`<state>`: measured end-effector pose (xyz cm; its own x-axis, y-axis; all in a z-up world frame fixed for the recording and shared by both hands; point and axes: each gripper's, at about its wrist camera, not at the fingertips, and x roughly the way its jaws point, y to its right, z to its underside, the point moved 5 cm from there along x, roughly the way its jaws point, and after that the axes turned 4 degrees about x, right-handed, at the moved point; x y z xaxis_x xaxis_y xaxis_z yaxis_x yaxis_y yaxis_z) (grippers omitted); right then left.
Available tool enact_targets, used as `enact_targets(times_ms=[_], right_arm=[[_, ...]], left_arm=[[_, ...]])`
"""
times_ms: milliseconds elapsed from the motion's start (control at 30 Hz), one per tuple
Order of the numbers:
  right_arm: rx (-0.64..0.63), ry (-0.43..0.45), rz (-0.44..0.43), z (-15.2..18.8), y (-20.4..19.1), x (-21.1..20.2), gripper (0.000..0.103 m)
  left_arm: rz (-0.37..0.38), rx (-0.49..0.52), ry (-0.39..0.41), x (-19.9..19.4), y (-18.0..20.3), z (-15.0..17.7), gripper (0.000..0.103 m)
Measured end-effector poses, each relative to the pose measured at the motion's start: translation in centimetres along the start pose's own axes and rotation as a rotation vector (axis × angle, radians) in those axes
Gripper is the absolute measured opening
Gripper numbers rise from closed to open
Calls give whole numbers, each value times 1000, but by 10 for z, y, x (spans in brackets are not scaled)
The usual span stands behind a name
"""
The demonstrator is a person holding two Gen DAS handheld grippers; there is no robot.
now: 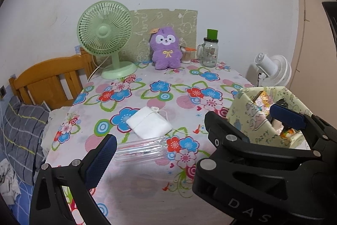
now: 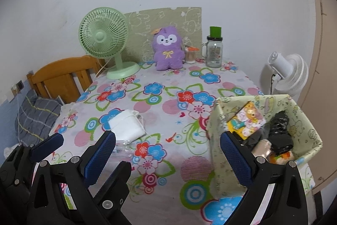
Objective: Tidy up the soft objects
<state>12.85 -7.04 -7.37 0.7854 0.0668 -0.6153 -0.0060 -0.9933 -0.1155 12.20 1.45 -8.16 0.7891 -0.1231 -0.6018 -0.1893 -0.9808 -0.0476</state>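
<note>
We hold both grippers low over the near edge of the table, each with its blue-padded fingers spread wide and nothing between them. The left gripper (image 1: 183,153) points toward the near left part of the table; the right gripper (image 2: 168,155) sits just beside it, with its right finger in front of the basket's near wall.

Just ahead of the left gripper lies a clear, ribbed plastic package (image 1: 140,150), flat on the flower-printed tablecloth (image 1: 160,86). Touching its far side is a white folded cloth pouch with a thin string (image 1: 149,125), toward the middle of the table.

At the near right corner stands a pale green fabric basket printed with cartoon outlines (image 2: 219,119). It holds a yellow cartoon-printed pack (image 2: 246,119), a crumpled black plastic bag (image 2: 280,126), a beige roll (image 2: 263,148) and a small orange item we cannot identify.

At the far edge, against the wall, sits a purple plush toy with a yellow bow (image 1: 166,49), between a green desk fan (image 1: 105,35) and a glass mug jar (image 1: 209,52).

We judge the task partly done: several items are in the basket, while the pouch, the clear package and possibly the plush remain outside it.
</note>
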Motion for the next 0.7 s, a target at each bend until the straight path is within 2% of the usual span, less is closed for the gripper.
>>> enact_targets(times_ms=[700], right_arm=[[-50,-57,-44,5,-33,56,101]], left_arm=[[-14,-92,-116,52,-39,15,103]])
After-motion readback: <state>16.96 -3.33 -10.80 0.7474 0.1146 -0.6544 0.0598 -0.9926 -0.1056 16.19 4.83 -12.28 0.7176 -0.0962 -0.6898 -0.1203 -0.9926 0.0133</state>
